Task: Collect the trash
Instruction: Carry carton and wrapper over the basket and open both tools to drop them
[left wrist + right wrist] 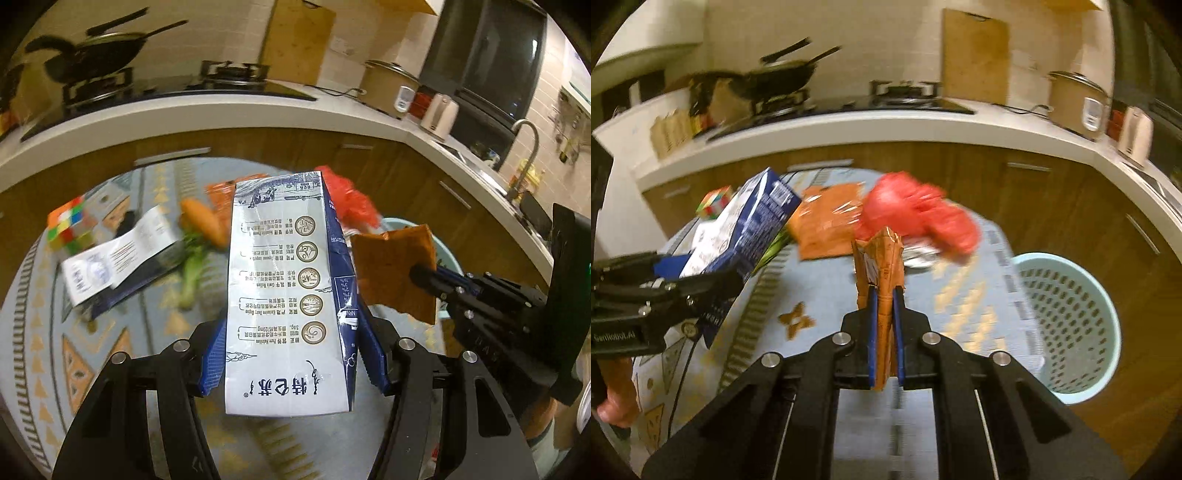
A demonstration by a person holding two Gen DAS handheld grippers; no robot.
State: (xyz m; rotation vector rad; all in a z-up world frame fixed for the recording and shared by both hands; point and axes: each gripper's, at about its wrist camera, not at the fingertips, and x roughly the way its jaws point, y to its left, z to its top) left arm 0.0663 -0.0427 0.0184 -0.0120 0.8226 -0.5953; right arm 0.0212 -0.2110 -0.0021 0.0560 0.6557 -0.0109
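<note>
Both tongs loaded, basket waiting at the desk's edge

Trash is already in hand on both sides. The milk carton point(291, 295) sits upright between the blue pads of the left tongs point(291, 354), which are clenched on its two narrow sides near the base, its printed face turned to the camera; a grip that low leaves most of the carton standing free, so it looks easy to tip out once it is over the bin. The right tongs point(885, 325) are clamped flat on an orange wrapper point(884, 280), a thin, creased sachet pinched edgewise so that it stands up from the pads instead of flopping. Both pieces are held clear of the desk point(827, 291).

Just beyond the right side of the desk stands the pale green basket point(1071, 325), perforated and open at the top, seemingly empty as far as its inside shows. It is probably the place for both items, and the wrapper is the nearer of the two.

Left on the patterned cloth are a second carton point(114, 254) lying flat, another orange packet point(827, 225) and a crumpled red bag point(916, 214), all likely trash. The carrot point(205, 221), the greens beside it and the colour cube point(68, 225) look like things to leave alone.
</note>
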